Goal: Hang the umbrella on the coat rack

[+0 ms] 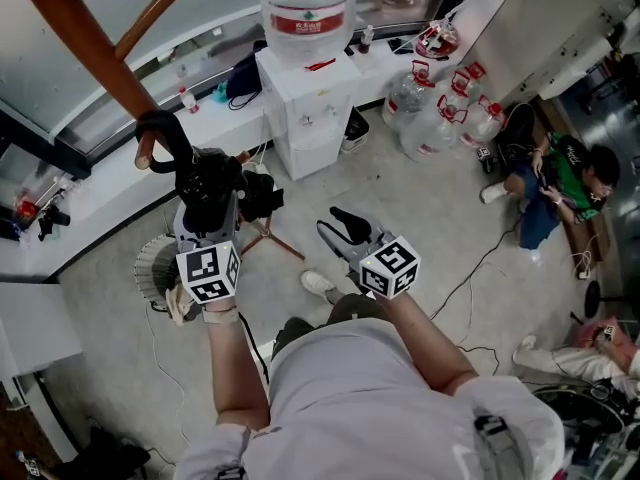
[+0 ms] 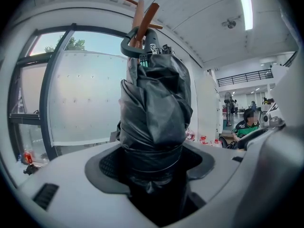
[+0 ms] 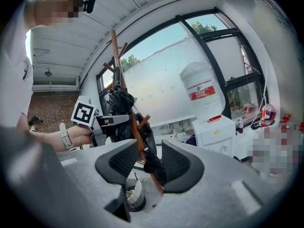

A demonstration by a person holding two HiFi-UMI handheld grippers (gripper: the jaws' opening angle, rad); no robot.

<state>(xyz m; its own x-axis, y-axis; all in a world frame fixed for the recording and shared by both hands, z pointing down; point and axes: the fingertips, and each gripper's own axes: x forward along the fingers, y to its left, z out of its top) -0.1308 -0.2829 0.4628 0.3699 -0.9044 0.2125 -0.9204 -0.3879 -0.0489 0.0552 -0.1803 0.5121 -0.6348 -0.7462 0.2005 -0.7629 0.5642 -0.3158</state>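
The left tool (image 2: 152,175) clamps the folded black umbrella (image 2: 154,108) at its lower wrap, holding it upright. The curved handle (image 2: 127,45) is looped round a wooden peg (image 2: 148,17) of the coat rack (image 1: 80,28). The right tool (image 3: 151,163) hangs well apart from it, jaws wide open and empty.
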